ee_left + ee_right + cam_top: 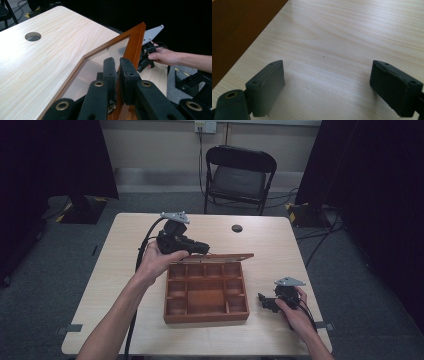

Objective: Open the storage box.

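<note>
Bearing no brand, label or writing that can be read, the wooden box (206,292) sits near the middle of the pale worktop (110,270), a reddish-brown tray split into small compartments along its back, left and right sides around a larger middle one. Its lid (215,257) is raised along the back edge; in the left gripper view it is an orange-brown wooden frame (135,42) around a clear pane (100,65) through which the worktop shows. The left gripper (197,248) is held just behind the box's back left corner, its fingers (110,72) closed narrowly on the lid's frame, one on each face of it. The left hand (157,260) wraps the gripper body from below, the forearm reaching in from the bottom of the high view, a black cable trailing down past the wrist and the grey three-cornered plate on top. The right gripper (264,301) lies low on the worktop just to the right of the box, apart from it, held by the right hand (295,312); its fingers (268,85) stand wide with bare worktop between them, the box's dark wall (239,30) at the left of its own view. A round hole (237,228) marks the worktop's far side, and a black folding chair (239,177) stands beyond.
</note>
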`<state>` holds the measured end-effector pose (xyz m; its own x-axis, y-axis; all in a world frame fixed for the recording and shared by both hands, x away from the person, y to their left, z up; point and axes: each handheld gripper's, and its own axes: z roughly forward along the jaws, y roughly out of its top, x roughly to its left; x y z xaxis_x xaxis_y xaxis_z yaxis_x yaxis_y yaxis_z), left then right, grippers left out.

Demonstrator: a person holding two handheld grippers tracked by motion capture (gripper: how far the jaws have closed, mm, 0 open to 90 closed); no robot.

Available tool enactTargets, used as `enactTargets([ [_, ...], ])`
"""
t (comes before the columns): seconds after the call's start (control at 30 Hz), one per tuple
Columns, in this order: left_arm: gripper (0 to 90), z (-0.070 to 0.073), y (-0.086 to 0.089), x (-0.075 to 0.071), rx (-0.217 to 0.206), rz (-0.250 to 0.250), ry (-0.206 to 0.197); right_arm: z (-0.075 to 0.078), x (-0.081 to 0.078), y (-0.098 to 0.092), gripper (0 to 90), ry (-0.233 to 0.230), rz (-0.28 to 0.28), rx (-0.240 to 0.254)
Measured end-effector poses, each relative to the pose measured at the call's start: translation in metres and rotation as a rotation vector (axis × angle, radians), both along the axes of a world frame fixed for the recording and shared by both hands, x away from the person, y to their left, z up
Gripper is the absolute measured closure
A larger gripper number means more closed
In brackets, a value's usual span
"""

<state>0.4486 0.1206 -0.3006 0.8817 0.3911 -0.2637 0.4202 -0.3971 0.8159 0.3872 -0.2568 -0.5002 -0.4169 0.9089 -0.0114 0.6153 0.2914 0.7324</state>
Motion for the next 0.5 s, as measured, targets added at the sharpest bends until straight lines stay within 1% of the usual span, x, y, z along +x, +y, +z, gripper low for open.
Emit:
enactTargets([
  [0.37,84.0,0.0001,0.0,-0.0001,0.006,-0.002,-0.007,0.0,0.0,0.0,12.0,0.0,0.0,0.0],
  [0.5,84.0,0.0001,-0.0002,-0.0003,0.005,0.0,-0.004,-0.0001,0.0001,0.0,11.9,-0.001,0.001,0.0],
])
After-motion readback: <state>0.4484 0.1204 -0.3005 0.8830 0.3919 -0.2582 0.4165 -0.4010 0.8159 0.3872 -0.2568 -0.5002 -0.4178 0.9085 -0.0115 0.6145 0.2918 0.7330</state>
